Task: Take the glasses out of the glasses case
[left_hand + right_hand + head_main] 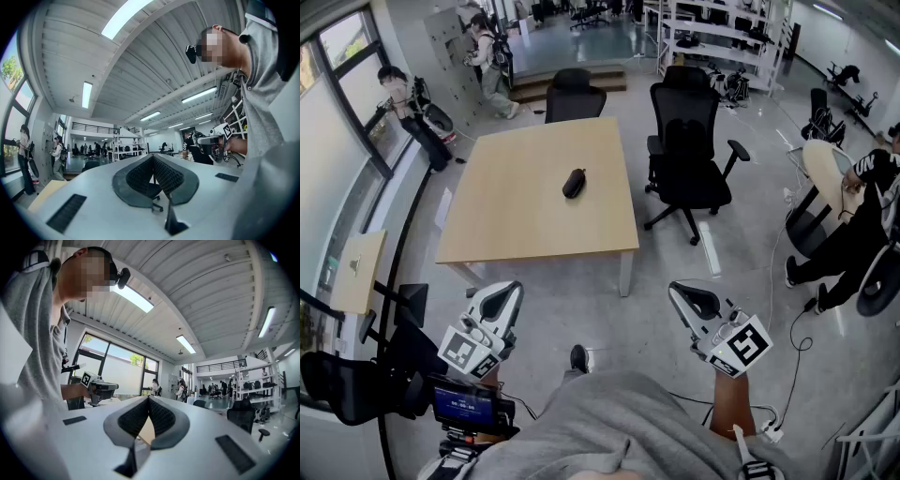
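In the head view, a light wooden desk [525,220] fills the upper middle of the frame. The dark glasses case [573,183] lies closed on it, alone near the middle of the top. Nothing touches the case.

Both grippers sit low in the frame, well apart from the desk and over the grey floor [581,300]. The left gripper [508,292] is at lower left and the right gripper [680,293] at lower right, each with its marker cube toward the bottom edge. Their tips point up the frame toward the desk.

In the left gripper view the left gripper's jaws meet at the tip, pad against pad, with nothing between them. The right gripper view shows the same: jaws pressed together and empty, with a slice of the desk top showing below the tip.

A black office chair [689,150] stands just right of the desk, and another [574,97] stands at its far edge. A person in black [853,220] sits at the right edge of the frame. Two more people [412,108] stand at upper left near the windows.
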`<action>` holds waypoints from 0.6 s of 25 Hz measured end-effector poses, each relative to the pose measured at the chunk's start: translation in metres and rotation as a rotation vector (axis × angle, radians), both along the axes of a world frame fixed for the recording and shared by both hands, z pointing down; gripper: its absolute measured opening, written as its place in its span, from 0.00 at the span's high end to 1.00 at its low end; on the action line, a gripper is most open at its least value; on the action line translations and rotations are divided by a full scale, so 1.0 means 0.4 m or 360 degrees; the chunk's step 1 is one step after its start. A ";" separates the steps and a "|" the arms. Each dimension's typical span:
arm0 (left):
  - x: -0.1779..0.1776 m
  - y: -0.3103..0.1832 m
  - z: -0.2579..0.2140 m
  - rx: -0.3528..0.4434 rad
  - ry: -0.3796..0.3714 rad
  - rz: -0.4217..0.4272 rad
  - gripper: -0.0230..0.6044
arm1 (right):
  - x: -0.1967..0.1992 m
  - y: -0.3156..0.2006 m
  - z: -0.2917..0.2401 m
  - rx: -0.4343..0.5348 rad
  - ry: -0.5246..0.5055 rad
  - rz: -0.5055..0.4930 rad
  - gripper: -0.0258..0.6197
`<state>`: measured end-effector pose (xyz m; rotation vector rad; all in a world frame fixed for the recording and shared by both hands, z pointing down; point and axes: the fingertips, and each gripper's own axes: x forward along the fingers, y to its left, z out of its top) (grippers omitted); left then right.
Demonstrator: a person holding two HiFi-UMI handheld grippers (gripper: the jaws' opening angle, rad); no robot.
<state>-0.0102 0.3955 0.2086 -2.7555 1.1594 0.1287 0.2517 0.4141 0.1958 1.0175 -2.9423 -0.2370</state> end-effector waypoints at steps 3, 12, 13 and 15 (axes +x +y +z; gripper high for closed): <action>-0.013 0.028 0.015 -0.0015 0.0001 -0.0007 0.95 | -0.013 0.020 0.016 -0.0023 0.0003 -0.0006 0.95; 0.004 0.039 0.008 -0.0029 -0.0005 0.0009 0.95 | 0.005 0.028 0.016 -0.0051 0.0007 0.0013 0.95; 0.006 0.038 0.008 -0.0031 -0.0006 0.0010 0.95 | 0.006 0.026 0.015 -0.0053 0.0003 0.0014 0.95; 0.010 0.036 0.007 -0.0035 -0.0007 0.0013 0.95 | 0.007 0.022 0.012 -0.0063 -0.0031 0.0003 0.95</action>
